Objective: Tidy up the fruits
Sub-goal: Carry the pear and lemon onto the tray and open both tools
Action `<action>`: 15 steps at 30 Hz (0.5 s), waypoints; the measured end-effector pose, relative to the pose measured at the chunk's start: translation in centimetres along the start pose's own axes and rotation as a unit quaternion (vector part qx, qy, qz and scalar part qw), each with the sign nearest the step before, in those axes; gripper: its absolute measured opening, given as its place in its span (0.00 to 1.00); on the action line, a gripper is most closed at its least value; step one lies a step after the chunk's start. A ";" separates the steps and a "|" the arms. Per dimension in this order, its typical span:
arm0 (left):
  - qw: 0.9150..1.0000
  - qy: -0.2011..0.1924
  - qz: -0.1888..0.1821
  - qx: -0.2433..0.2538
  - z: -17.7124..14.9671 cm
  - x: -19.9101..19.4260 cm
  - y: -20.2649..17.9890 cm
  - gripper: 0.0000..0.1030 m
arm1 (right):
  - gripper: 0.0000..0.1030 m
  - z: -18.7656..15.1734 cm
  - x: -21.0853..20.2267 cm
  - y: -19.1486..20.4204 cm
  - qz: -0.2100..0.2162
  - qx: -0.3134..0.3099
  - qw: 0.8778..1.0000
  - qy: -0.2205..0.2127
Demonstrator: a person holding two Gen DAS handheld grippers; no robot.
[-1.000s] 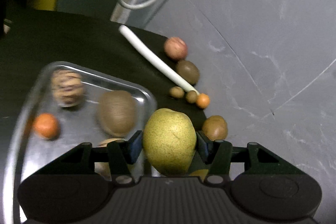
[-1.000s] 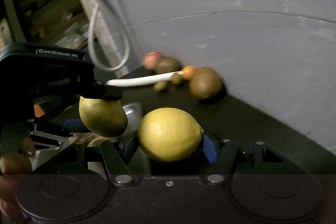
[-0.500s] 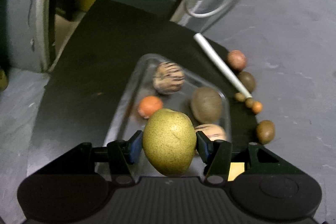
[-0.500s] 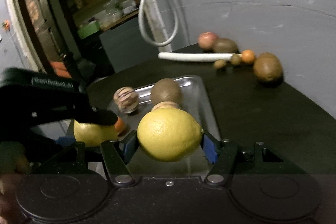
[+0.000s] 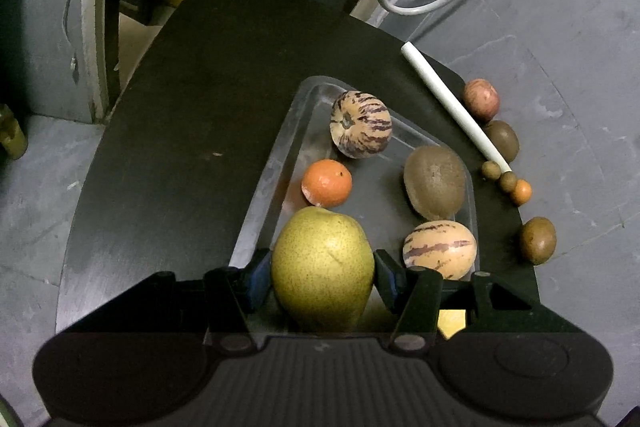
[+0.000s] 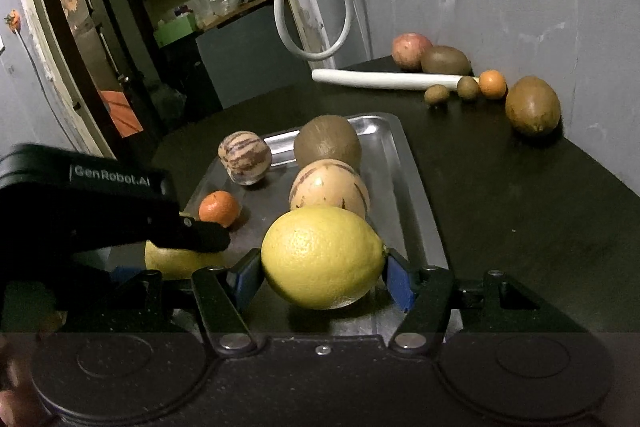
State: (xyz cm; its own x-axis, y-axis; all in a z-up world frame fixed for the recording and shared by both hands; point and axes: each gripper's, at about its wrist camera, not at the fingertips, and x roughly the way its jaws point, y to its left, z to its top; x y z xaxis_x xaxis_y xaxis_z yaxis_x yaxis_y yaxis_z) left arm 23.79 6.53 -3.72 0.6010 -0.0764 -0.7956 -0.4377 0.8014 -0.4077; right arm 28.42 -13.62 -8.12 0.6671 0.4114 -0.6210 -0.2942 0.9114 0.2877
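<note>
My left gripper [image 5: 320,277] is shut on a green-yellow pear [image 5: 322,267], held over the near end of a metal tray [image 5: 276,163]. My right gripper [image 6: 320,273] is shut on a yellow lemon [image 6: 322,257], held over the tray's near right part [image 6: 408,163]. The tray holds two striped melons [image 5: 362,125] [image 5: 440,249], a small orange [image 5: 326,183] and a brown kiwi [image 5: 434,181]. In the right wrist view the left gripper [image 6: 116,203] sits at the left, with the pear [image 6: 176,261] partly hidden under it.
The tray sits on a black table [image 5: 180,131]. Beyond it by the grey wall lie a white tube [image 5: 452,103], a reddish fruit [image 5: 481,99], kiwis [image 5: 502,139] [image 5: 538,239], small brown fruits [image 5: 491,170] and a tiny orange [image 5: 521,191]. White cable loop [image 6: 304,7] hangs behind.
Both grippers have swung from the fruits by the wall to over the tray, still holding pear and lemon. The view has pulled back and steadied.
</note>
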 end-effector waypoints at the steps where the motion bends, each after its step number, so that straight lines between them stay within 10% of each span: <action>1: 1.000 0.000 0.001 0.001 0.1 0.1 -0.1 0.56 | 0.64 0.0 0.1 -0.1 0.000 0.000 1.000 0.002; 15: 1.000 0.006 0.005 0.014 0.6 0.5 -0.4 0.61 | 0.71 0.0 0.1 0.2 -0.006 -0.010 1.000 0.006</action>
State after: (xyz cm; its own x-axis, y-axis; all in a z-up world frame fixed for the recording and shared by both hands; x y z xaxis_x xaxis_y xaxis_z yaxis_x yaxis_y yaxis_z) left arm 24.67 6.53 -3.64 0.5886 -0.0763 -0.8048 -0.4235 0.8189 -0.3874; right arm 28.43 -13.38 -8.12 0.6621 0.4013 -0.6329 -0.3011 0.9158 0.2657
